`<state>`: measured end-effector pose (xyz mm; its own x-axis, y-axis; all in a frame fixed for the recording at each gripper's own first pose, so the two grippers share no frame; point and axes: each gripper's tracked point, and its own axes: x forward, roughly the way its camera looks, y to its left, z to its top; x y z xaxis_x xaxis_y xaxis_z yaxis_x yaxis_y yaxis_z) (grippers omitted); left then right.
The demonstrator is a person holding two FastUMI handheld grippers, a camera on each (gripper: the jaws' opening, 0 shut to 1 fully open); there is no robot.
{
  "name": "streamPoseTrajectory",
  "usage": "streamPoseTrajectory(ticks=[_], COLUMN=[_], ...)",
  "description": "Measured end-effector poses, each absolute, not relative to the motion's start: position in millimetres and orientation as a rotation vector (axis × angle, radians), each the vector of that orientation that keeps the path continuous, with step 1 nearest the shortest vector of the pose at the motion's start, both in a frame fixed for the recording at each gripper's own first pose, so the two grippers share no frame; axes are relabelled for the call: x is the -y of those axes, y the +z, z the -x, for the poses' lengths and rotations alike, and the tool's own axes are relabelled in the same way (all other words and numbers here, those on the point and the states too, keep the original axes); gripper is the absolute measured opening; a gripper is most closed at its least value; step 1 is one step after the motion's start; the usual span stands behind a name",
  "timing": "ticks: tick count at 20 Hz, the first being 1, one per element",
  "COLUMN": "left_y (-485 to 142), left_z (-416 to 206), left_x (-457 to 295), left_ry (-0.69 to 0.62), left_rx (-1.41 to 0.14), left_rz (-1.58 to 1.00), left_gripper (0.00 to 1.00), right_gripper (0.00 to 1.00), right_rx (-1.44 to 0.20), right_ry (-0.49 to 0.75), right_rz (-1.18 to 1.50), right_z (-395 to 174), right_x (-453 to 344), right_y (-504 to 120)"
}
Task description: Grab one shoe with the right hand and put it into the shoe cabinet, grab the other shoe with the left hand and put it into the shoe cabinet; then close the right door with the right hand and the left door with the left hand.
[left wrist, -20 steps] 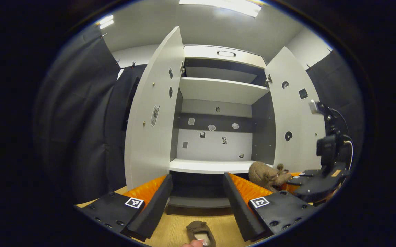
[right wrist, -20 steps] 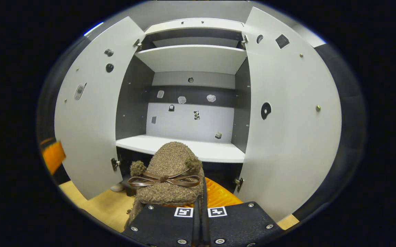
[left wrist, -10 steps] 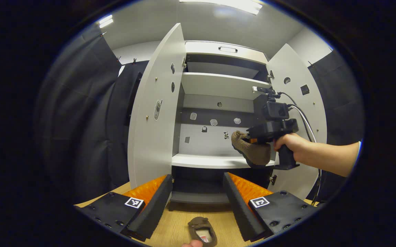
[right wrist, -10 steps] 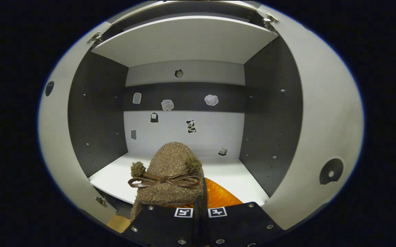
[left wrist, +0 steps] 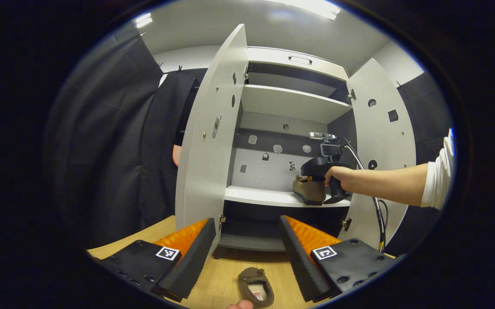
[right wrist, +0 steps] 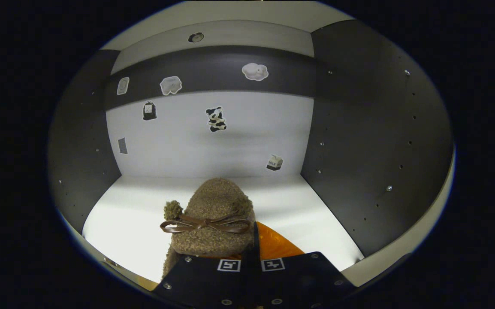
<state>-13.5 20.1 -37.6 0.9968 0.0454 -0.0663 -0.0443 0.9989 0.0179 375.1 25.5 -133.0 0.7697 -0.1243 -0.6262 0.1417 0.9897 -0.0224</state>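
Right claw [right wrist: 249,251] pinching fuzzy shoe [right wrist: 213,219] at heel rim over cabinet shelf [right wrist: 114,214]; soft, light. Left claw [left wrist: 247,246] hanging open above second shoe [left wrist: 256,292].

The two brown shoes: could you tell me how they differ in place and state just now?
The held shoe is clamped in the right gripper above the white shelf; the floor shoe lies free before the open left gripper. Both are brown.

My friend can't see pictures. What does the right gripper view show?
The right gripper holds a fuzzy brown shoe with a bow, shut on it, over the white shelf inside the shoe cabinet. Small stickers dot the back wall.
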Motion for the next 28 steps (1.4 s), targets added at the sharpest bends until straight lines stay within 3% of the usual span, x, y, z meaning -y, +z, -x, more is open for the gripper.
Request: streamPoseTrajectory(ticks=[4,5,6,9,14,16,18,23,28], left_y=[-44.8,-44.4,-44.6,-48.7,-50.9,-52.4,-50.7,-50.0,-48.2], left_z=[7.2,6.9,6.2,3.3,8.0,9.5,12.3,15.0,17.1], left_x=[-18.1,-17.5,-16.5,-17.3,-17.6,-19.1,-20.0,-17.9,-15.4], left_ry=[0.033,0.031,0.026,0.020,0.014,0.014,0.020,0.020,0.009], left_rx=[-0.084,-0.079,-0.077,-0.086,-0.084,-0.087,-0.077,-0.075,-0.074], left_rz=[-0.005,-0.001,0.003,0.005,0.019,0.016,0.023,0.035,0.035], left_gripper=[0.97,0.97,0.97,0.96,0.97,0.99,0.97,0.96,0.99], right_gripper=[0.08,0.02,0.13,0.22,0.71,0.81,0.87,0.89,0.92], right_rx=[-0.705,-0.715,-0.718,-0.736,-0.730,-0.720,-0.684,-0.591,-0.393], right_ry=[-0.124,-0.122,-0.126,-0.140,-0.123,-0.102,-0.072,0.010,0.052], right_rz=[0.007,0.008,0.000,-0.025,-0.029,-0.037,-0.016,0.002,0.041], right_z=[-376.3,-376.4,-375.9,-371.1,-361.6,-355.0,-347.4,-321.1,-283.5], right_x=[-31.5,-31.4,-29.4,-22.6,-9.1,-7.5,-9.6,-22.8,-24.7], right_y=[-139.1,-141.4,-140.8,-140.4,-128.9,-120.3,-105.4,-61.4,2.6])
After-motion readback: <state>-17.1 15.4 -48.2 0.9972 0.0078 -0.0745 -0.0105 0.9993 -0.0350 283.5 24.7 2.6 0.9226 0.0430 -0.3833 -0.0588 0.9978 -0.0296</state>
